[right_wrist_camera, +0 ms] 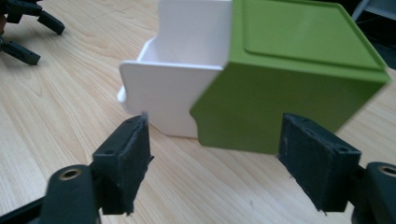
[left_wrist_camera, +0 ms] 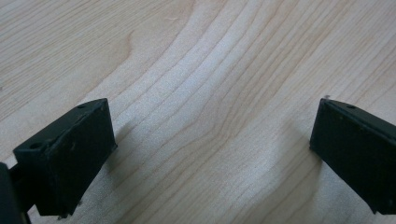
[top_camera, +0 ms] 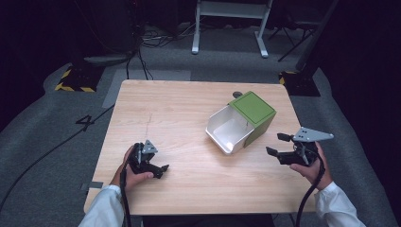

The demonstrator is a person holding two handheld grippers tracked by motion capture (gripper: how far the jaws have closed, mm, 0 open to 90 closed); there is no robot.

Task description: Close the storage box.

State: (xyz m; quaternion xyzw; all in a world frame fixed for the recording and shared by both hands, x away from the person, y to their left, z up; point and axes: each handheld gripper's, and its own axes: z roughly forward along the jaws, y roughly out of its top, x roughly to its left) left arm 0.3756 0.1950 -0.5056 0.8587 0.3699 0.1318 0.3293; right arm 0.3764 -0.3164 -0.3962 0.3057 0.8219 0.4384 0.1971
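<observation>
Here, a green box [top_camera: 252, 116] with its white drawer [top_camera: 227, 130] pulled out sat on the right half of a wooden tabletop [top_camera: 179, 109]. The left tool [top_camera: 160, 170] rested low over bare wood near the front left, jaws wide apart and empty. The right tool [top_camera: 278, 144] hovered just beside the box, jaws spread wide, holding nothing.

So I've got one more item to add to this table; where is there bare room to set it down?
The far-left part of the table, beyond the left gripper and left of the green-and-white box, is bare wood. So is the near strip between the two grippers. It is tightest at the right edge, where the right gripper sits open beside the box.
</observation>
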